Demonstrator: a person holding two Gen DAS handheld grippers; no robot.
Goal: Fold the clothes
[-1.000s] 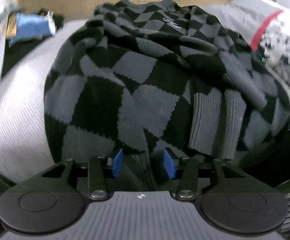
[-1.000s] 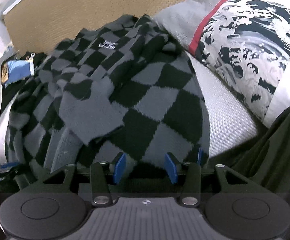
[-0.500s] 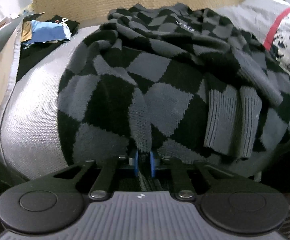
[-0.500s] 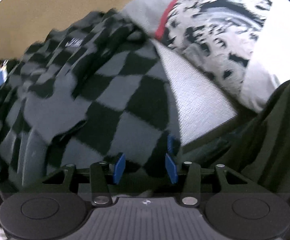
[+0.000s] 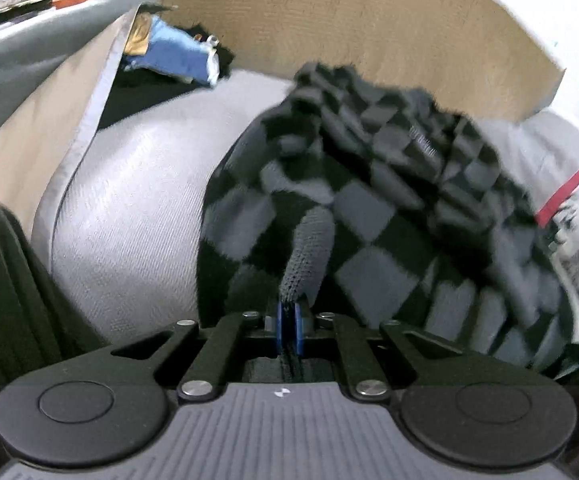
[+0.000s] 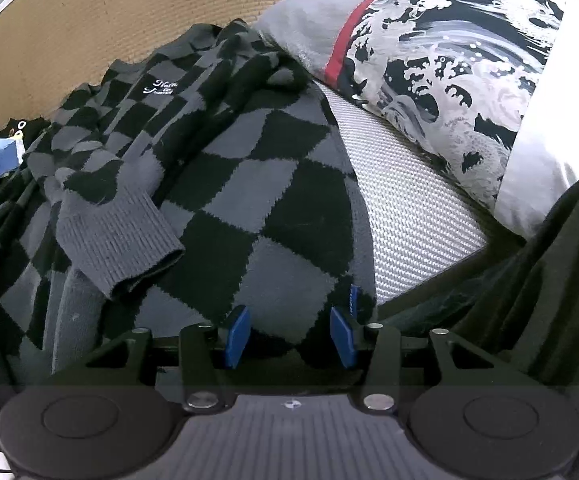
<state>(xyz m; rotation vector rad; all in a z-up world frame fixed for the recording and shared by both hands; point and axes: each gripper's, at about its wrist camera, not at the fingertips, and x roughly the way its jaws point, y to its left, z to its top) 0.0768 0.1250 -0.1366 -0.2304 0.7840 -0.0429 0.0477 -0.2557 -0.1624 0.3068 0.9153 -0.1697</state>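
Checkered sweater (image 6: 257, 184) lies crumpled on the grey bed cover (image 5: 129, 208), headboard (image 5: 369, 28) at 12 o'clock, wave-print pillow (image 6: 449, 64) at 2 o'clock in the right wrist view. Left gripper (image 5: 288, 326) is pressed together on a tented ridge of the sweater's lower edge. Right gripper (image 6: 289, 334) is spread, blue pads either side of the hem at 6 o'clock, nothing pinched yet. One ribbed cuff (image 6: 121, 236) lies across the body at 9 o'clock.

To do this well, I'd judge: close the right gripper on the hem before lifting, take both layers, keep both grippers level and apart so the hem stays taut, watch the loose sleeve doesn't bunch under the fold.

Versus a second ago: left gripper was spread, now shut on fabric and raised, view blurred with motion, more headboard showing. Right gripper unchanged, steady again after the blurred half-second frame.
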